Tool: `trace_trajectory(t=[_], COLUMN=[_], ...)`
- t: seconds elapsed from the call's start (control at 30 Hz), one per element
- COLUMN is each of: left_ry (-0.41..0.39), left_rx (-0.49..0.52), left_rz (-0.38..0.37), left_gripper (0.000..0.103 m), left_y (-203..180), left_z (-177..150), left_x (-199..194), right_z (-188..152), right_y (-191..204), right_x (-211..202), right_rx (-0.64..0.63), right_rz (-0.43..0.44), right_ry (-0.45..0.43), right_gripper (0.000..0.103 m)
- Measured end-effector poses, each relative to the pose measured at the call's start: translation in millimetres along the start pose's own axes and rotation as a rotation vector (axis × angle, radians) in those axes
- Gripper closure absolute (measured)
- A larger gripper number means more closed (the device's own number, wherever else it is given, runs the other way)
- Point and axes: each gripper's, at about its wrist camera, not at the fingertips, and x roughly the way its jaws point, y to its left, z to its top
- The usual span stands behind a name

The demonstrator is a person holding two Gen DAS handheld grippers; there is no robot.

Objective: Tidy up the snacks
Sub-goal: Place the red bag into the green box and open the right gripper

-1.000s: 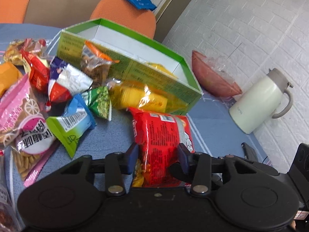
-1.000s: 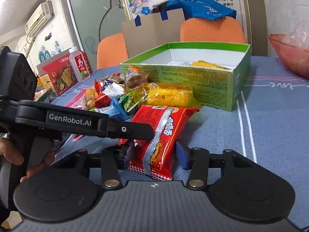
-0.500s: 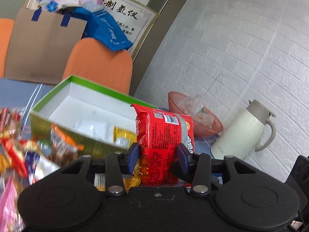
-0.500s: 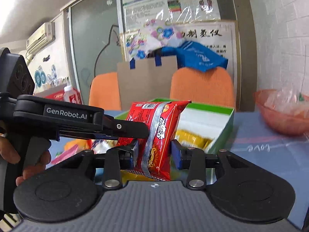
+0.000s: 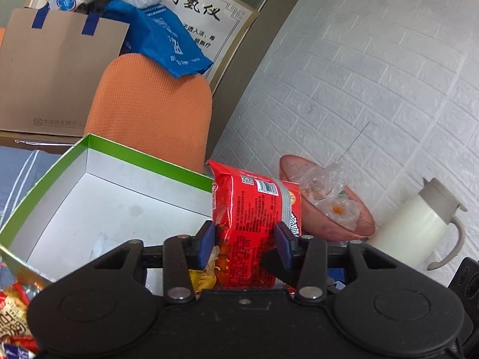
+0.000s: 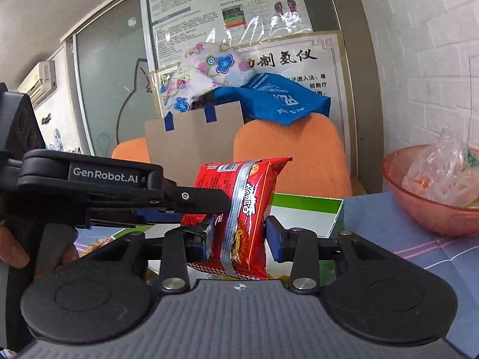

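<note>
**Red noodle packet held up over the green box**

The red instant-noodle packet [image 5: 254, 218] is up off the table, standing upright above the near edge of the open green box [image 5: 98, 191]. Both grippers have it. The left gripper [image 5: 245, 243] clamps it with its blue pads [image 5: 206, 242] pressed into the packet's sides. From the right wrist view the same packet [image 6: 239, 209] sits between the right gripper [image 6: 239, 239] pads: the left pad presses on the wrapper, the right pad [image 6: 274, 239] is at the crinkled edge, and I cannot tell whether it touches. The left gripper's black arm [image 6: 119, 191] reaches in from the side, with a person's hand [image 6: 18, 251] on its grip.

The box has a white inside, mostly bare, with a yellow packet [image 5: 203, 278] showing just under the left gripper. Loose snack wrappers [image 5: 15, 305] lie on the table outside its near corner.

The table wears a blue-grey cloth [image 6: 389, 239] with pale stripes. Towards the white brick wall [image 5: 374, 89] stand a pink bowl [image 5: 338, 218] holding a clear plastic bag and, beside it, a cream thermos jug [image 5: 419, 224]. Behind the box is an orange chair [image 5: 152, 119] with a blue bag [image 5: 167, 45] draped on it, a brown paper bag [image 5: 57, 74], floral fabric [image 6: 206, 71] and posters. An air conditioner [image 6: 42, 80] hangs high on the far wall.
</note>
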Motion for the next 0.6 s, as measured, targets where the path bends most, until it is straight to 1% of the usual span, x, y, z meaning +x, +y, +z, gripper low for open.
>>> trace_trajectory(t=[0.07,0.1,0.17,0.2,0.23,0.3,0.37,0.43,0.47,0.57,0.6], left_ry=[0.013,0.018,0.038,0.048,0.051,0.044,0.026,-0.014,-0.024,-0.044,-0.047], left_rx=[-0.008,-0.007,0.002,0.013,0.036,0.088,0.114,0.101,0.085,0.042,0.027], left_rz=[0.006,0.009,0.007,0.013,0.036,0.087,0.103,0.092,0.091,0.075,0.083], left_gripper=[0.039,0.024,0.0,0.0,0.0,0.0,0.0,0.0,0.0,0.0,0.0], left_y=[3.0,4.2,5.7,5.6,4.0,0.3,0.7,2.2,2.9,7.4,8.7], left_z=[-0.6,-1.6,-5.9,-8.8,-12.6,-17.2,-18.9,-19.8,-20.4,-26.9,-30.3], left_x=[7.6,10.9,18.2,20.3,20.5,13.7,-1.2,-22.0,-32.4,-65.7,-76.5], right_z=[-3.5,-5.0,-9.3,-12.0,-15.3,-20.9,-23.7,-20.5,-18.0,-12.2,-11.6], right_y=[-5.1,-6.1,-8.6,-8.8,-7.6,-2.6,5.6,11.5,14.4,21.5,24.1], right_x=[7.8,11.6,17.8,20.9,24.3,32.3,24.7,9.8,1.2,-26.9,-35.1], right_rx=[0.011,0.012,0.02,0.02,0.013,-0.034,-0.114,-0.182,-0.197,-0.194,-0.184], right_rz=[-0.003,-0.008,-0.01,-0.005,-0.009,-0.029,-0.076,-0.125,-0.137,-0.1,-0.085], right_ry=[0.008,0.013,0.025,0.031,0.04,0.082,0.061,0.019,0.005,-0.037,-0.042], right_gripper=[0.038,0.038,0.038,0.035,0.024,0.0,0.0,0.0,0.0,0.0,0.0])
